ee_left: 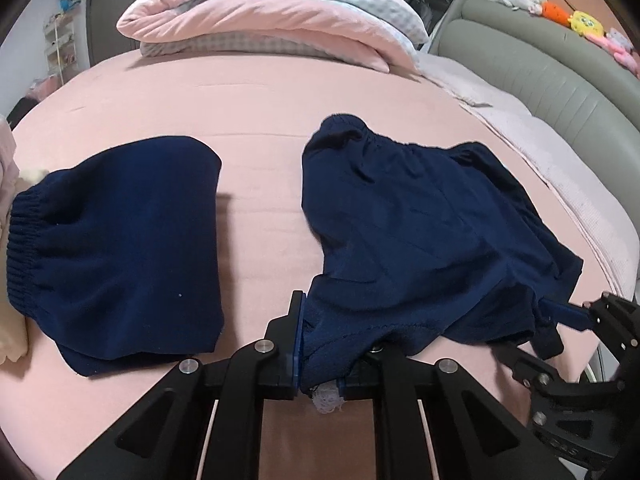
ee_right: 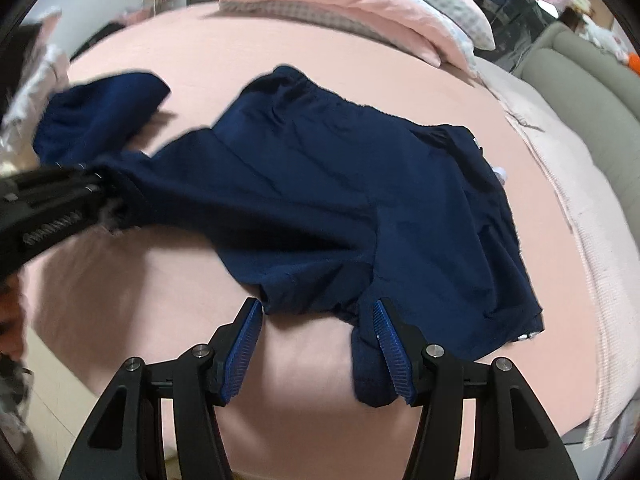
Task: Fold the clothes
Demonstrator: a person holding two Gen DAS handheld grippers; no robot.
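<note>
Shorts (ee_right: 360, 208) lie spread on the pink bed (ee_left: 260, 112), right of the folded navy pair (ee_left: 120, 248); left gripper (ee_left: 320, 344) is clenched on one hem corner. Right gripper (ee_right: 316, 344) gapes around the other hem; pinch both layers first, then lift both corners level toward the waistband.

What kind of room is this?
Most likely a bedroom: navy shorts lie on a bed's pink sheet, with a folded quilt behind and plush toys along the grey padded headboard.

A pair of navy-blue fabric shorts (ee_right: 360, 208) is spread unfolded and rumpled on the pink bed sheet (ee_left: 260, 112), elastic waistband at the far side. A second, folded navy-blue garment with ribbed waistband (ee_left: 120, 248) is laid flat nearby, apart.
</note>
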